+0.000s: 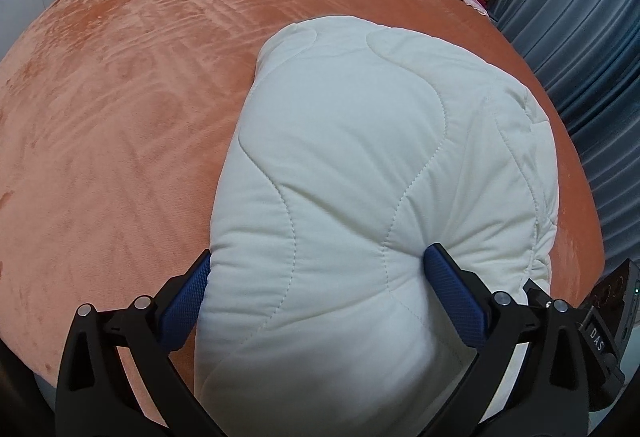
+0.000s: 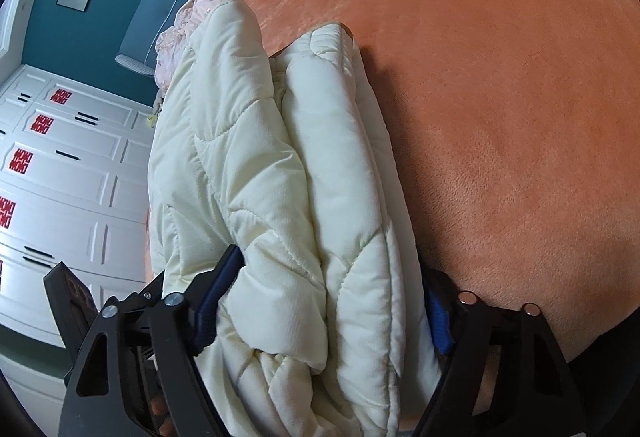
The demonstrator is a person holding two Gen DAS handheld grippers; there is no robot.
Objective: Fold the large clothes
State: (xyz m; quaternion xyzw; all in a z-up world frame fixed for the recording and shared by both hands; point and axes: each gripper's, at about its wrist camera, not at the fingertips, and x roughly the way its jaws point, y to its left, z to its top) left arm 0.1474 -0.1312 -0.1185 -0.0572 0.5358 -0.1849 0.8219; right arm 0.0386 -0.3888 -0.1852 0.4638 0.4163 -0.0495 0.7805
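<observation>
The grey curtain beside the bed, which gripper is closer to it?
Right, as far as the views show. The curtain hangs off the left gripper's right side, where the right gripper pokes in. Both clamp the white padded coat.

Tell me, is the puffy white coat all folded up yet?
Nearly. The quilted white coat is already doubled into a thick bundle with stacked layers showing in the right wrist view. The left gripper and right gripper both clamp it over the orange bedspread. Probably left: set it down flat and let go.
</observation>
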